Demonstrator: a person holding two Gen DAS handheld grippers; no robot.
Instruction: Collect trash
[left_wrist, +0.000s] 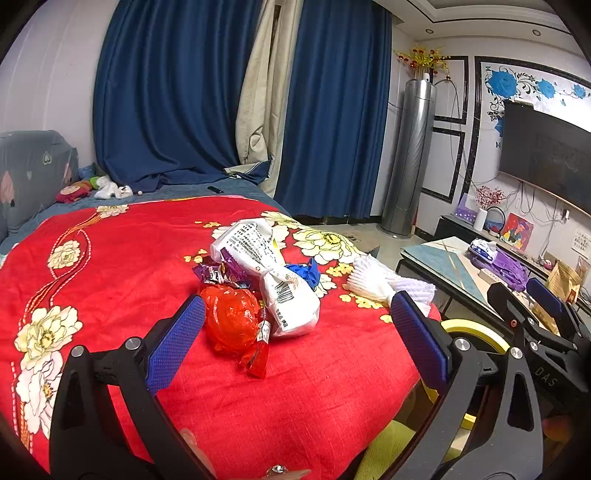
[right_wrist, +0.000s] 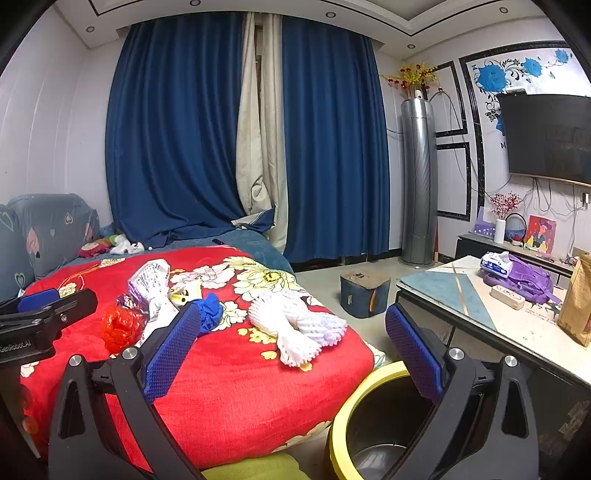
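Note:
A heap of trash lies on the red flowered blanket (left_wrist: 110, 280): a crumpled red plastic bag (left_wrist: 231, 321), a white printed bag (left_wrist: 275, 273), a purple wrapper (left_wrist: 216, 271), a blue crumpled scrap (left_wrist: 304, 271) and a white foam net (left_wrist: 384, 282). My left gripper (left_wrist: 298, 297) is open in front of the heap, holding nothing. Off the blanket's right corner, my right gripper (right_wrist: 293, 308) is open and empty, with the foam net (right_wrist: 295, 325) beyond it. A black bin with a yellow rim (right_wrist: 351, 402) stands on the floor beneath its right finger.
A low table (right_wrist: 461, 291) on the right carries a purple bag (right_wrist: 524, 280), a tissue pack and a brown paper bag (right_wrist: 578, 299). A dark stool (right_wrist: 364, 295) stands on the floor past the bed. Soft toys (left_wrist: 79, 190) lie by the headboard. Blue curtains hang behind.

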